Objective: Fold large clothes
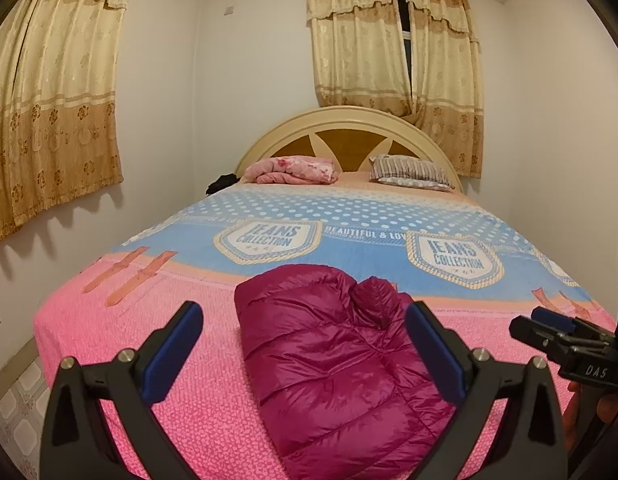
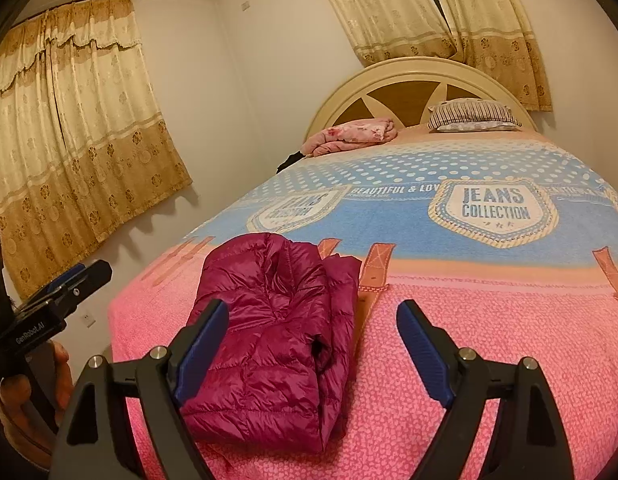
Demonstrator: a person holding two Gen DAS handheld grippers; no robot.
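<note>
A folded magenta puffer jacket [image 1: 329,360] lies on the pink end of the bed [image 1: 141,360], near its foot, with a pink folded blanket [image 1: 295,170] at 12 o'clock and a striped pillow [image 1: 409,172] at 1 o'clock by the headboard. The left tool [image 1: 305,350] hangs above the jacket with its jaws spread wide and nothing gripped. The right tool [image 2: 311,354], at 3 o'clock from the jacket, is also spread wide and empty, the jacket's edge behind its left finger.
</note>
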